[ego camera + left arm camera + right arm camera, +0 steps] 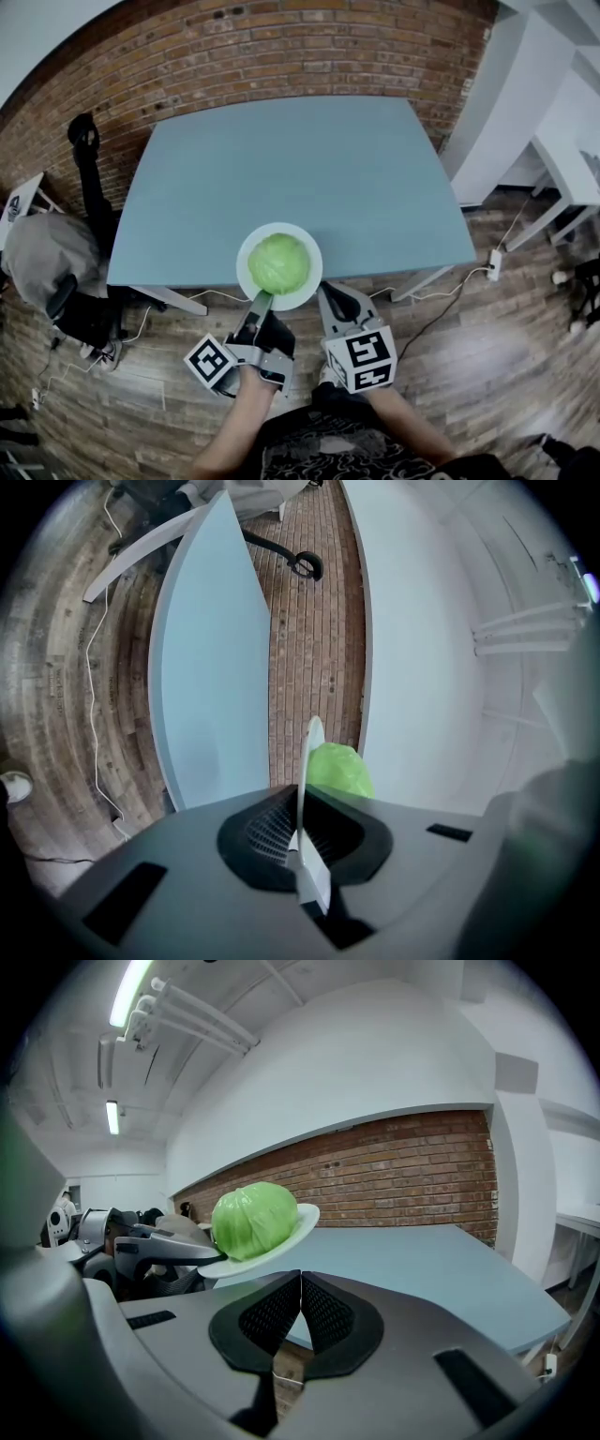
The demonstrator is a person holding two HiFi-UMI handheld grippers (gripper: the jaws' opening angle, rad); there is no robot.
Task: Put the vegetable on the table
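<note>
my left hand-held gripper point(261, 302) pinches the near rim of the white plate point(312, 284), which carries the cabbage point(279, 263) over the table's point(309, 169) near edge, seemingly not yet resting. my right hand-held gripper point(329, 294) is pressed together and empty, just right of the plate. the cabbage looks heavy, round and likely to roll, so i'd keep the plate level.

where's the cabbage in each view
Head view: cabbage on the white plate, lower centre, at the blue table's near edge.
Left gripper view: cabbage lower centre, right of the edge-on plate.
Right gripper view: cabbage left of centre, on the plate.
Shared landmark: the blue table.
</note>
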